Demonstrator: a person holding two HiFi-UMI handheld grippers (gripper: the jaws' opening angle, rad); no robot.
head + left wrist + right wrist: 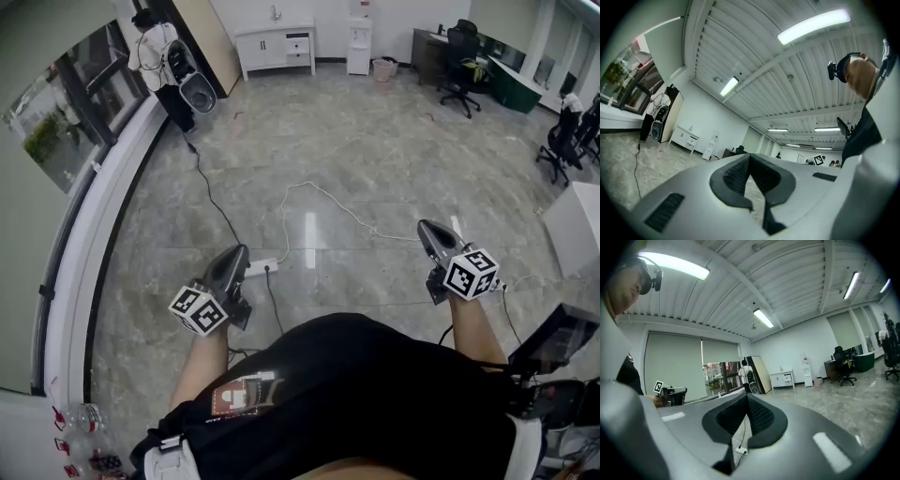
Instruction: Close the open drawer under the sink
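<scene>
A white sink cabinet (275,44) stands against the far wall, across a wide marble floor; one of its drawers (297,44) looks slightly pulled out. It is small in the left gripper view (684,137) and the right gripper view (783,379). Both grippers are held low in front of the person, far from the cabinet. My left gripper (242,249) is shut with nothing between its jaws (749,154). My right gripper (422,225) is also shut and empty (746,394). Both point roughly level across the room.
A power strip (262,267) and trailing cables lie on the floor just ahead. A person (155,47) stands at the back left beside a speaker. A water dispenser (359,42), a bin (382,68), office chairs (461,52) and a white table (577,225) line the back and right.
</scene>
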